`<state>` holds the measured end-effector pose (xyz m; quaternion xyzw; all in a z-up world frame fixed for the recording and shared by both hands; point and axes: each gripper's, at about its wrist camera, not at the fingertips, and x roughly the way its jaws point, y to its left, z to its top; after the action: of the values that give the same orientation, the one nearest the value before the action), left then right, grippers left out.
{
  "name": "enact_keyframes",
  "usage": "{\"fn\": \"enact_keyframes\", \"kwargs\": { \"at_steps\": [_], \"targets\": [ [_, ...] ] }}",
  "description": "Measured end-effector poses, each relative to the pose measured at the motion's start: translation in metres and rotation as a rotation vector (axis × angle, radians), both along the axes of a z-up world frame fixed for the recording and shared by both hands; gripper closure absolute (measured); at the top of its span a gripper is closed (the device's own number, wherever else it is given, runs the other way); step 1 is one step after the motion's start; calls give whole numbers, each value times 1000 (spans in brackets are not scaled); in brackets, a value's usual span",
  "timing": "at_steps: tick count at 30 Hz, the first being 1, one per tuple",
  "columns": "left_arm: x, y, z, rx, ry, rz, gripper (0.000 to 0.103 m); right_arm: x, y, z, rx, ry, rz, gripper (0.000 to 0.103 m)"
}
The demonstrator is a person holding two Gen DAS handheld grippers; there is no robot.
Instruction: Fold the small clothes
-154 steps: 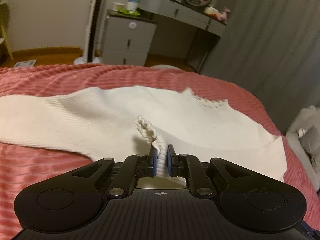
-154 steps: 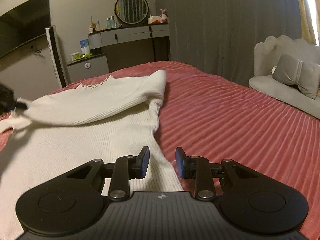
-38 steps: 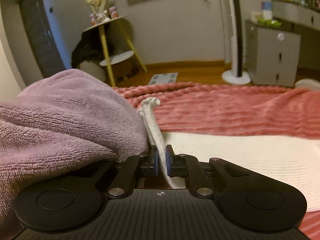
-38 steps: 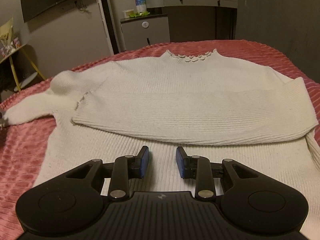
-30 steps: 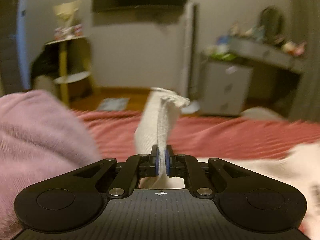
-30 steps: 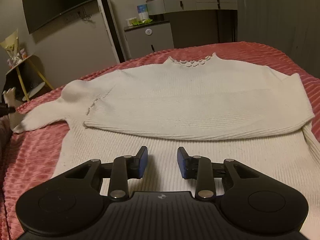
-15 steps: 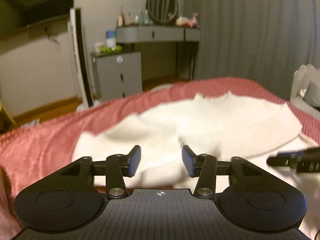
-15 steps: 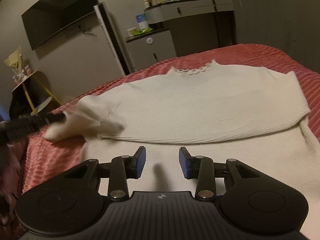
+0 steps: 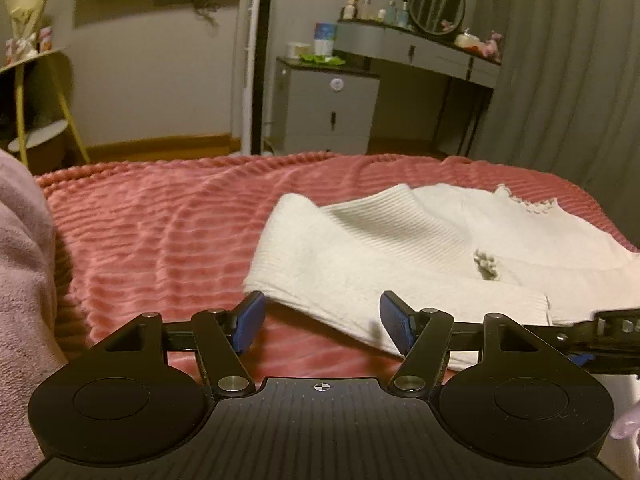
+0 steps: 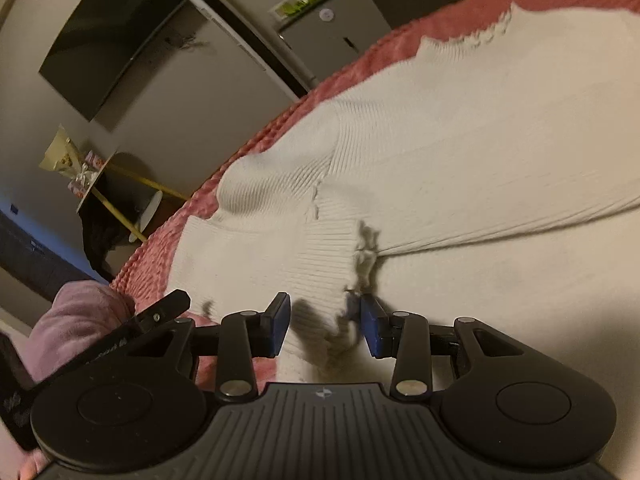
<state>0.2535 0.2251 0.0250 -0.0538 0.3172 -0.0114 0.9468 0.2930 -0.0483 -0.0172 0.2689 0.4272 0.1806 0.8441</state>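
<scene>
Since a second before, the left sleeve (image 9: 360,276) had gone from the left gripper's pinch to lying folded across the body of the cream sweater (image 10: 460,152), and the right gripper's view had tipped over and come in close above the knit; the sweater lay flat on the pink ribbed bedspread (image 9: 160,232), its scalloped neckline (image 9: 532,206) at the far side toward the dressers; the frilled cuff (image 10: 366,248) of the folded sleeve rested on the chest, just ahead of the right gripper (image 10: 324,324); that gripper's blue pads stood wide apart, with a ruffled edge of the knit lying between them, the right pad at or almost at the fabric, though contact could not be told; the left gripper (image 9: 322,322) was likewise spread wide and held nothing, the folded sleeve's near edge lying just beyond and between its fingers, the left finger over bare bedspread; the right gripper's finger showed at the right edge of the left view; a mauve fleece sleeve (image 9: 24,280) filled the left margin; behind the bed stood a grey cabinet (image 9: 324,112) and a round mirror (image 9: 434,0).
</scene>
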Motion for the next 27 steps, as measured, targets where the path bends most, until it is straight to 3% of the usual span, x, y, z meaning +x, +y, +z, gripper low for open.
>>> {"fn": "enact_keyframes", "kwargs": {
  "at_steps": [2,3,7,10,12,16,21,23,25,27],
  "targets": [
    [-2,-5,1,8,-16,-5,34,3,6,-1,-1,-7,7,73],
    [-4,-5,3,10,-30,-6,34,3,7,1,-17,-22,19,97],
    [-20,-13,15,36,-192,34,38,-7,4,40,-141,-209,33,96],
    [-15,-26,16,44,-156,-18,38,-14,-17,71,-292,-365,-19,96],
    [-15,-38,12,56,-150,-51,37,-14,-39,81,-372,-410,-64,96],
    [-9,-69,-2,102,-90,-114,36,-2,-96,74,-459,-358,-192,96],
    [2,-94,-17,153,-65,-152,34,14,-146,40,-470,-219,-262,95],
    [6,-99,-21,158,-52,-150,34,17,-160,29,-424,-170,-271,90],
    [10,-102,-25,156,-43,-154,34,19,-167,22,-382,-140,-280,72],
    [13,-105,-28,164,-40,-155,34,24,-169,16,-349,-123,-270,67]
  ]
}}
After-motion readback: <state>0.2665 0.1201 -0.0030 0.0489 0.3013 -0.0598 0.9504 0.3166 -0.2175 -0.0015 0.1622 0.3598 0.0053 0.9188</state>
